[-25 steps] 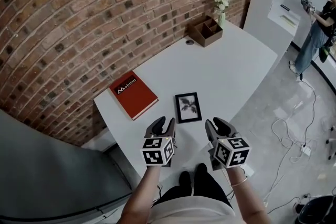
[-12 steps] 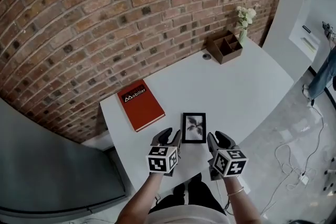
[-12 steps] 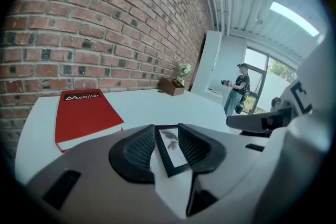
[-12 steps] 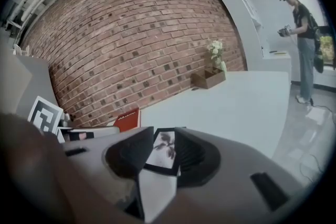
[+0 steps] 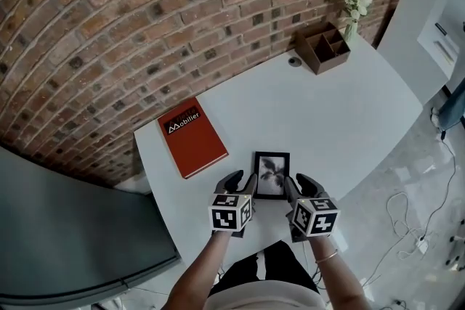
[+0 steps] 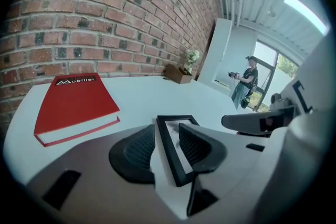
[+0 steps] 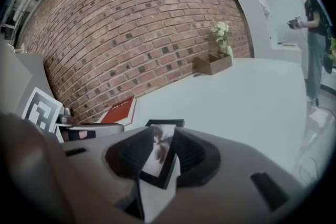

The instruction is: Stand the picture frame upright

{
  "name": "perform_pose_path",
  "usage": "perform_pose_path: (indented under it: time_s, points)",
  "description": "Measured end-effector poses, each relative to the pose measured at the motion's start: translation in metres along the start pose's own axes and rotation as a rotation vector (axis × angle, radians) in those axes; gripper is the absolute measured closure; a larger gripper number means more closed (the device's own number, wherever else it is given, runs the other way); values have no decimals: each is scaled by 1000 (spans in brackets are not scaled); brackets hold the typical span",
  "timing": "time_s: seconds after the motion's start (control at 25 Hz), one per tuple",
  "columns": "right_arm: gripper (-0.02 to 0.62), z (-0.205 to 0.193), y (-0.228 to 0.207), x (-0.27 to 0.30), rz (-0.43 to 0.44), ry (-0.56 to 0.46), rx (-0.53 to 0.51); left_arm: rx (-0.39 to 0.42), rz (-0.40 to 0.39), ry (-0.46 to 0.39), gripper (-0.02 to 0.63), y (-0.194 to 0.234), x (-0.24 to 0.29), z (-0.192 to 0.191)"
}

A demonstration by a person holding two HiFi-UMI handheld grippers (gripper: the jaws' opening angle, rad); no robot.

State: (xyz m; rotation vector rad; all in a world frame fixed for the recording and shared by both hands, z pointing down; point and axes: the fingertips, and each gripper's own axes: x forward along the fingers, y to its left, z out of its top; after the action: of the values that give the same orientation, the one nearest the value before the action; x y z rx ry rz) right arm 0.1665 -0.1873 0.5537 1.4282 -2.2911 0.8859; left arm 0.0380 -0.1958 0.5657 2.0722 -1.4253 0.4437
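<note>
Now both tongs sit at the near corners of the picture frame (image 5: 272, 172), which lies flat on the white table (image 5: 349, 112) near its front edge.

Left of and beyond the frame is one red book (image 5: 192, 138). At the frame's near left corner, your left gripper (image 5: 241, 184) has its jaws apart, straddling the left rail. At the near right corner, your right gripper (image 5: 299, 185) is also spread, with that corner between its jaws. Far beyond the frame to the right stand one wooden desk organiser (image 5: 323, 47) and one vase of flowers (image 5: 354, 7). That makes one frame and two grippers. The likely risk is that a shallow bite on a thin rail lets the frame slip as you tilt it. Uneven lifting by the two sides could also twist it or slide it off the front edge.
</note>
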Motion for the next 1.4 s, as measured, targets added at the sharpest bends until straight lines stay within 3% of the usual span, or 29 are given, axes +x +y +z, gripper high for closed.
perform_pose_path:
  time_s: [0.64, 1.12, 1.4]
  points:
    - [485, -14, -19, 19, -1, 71, 29, -20, 16, 211, 473, -6, 38, -42]
    - [485, -21, -15, 23, 21, 99, 37, -61, 16, 279, 497, -8, 42, -46]
    - [486, -22, -14, 23, 22, 124, 43, -68, 50, 244, 521, -8, 40, -44]
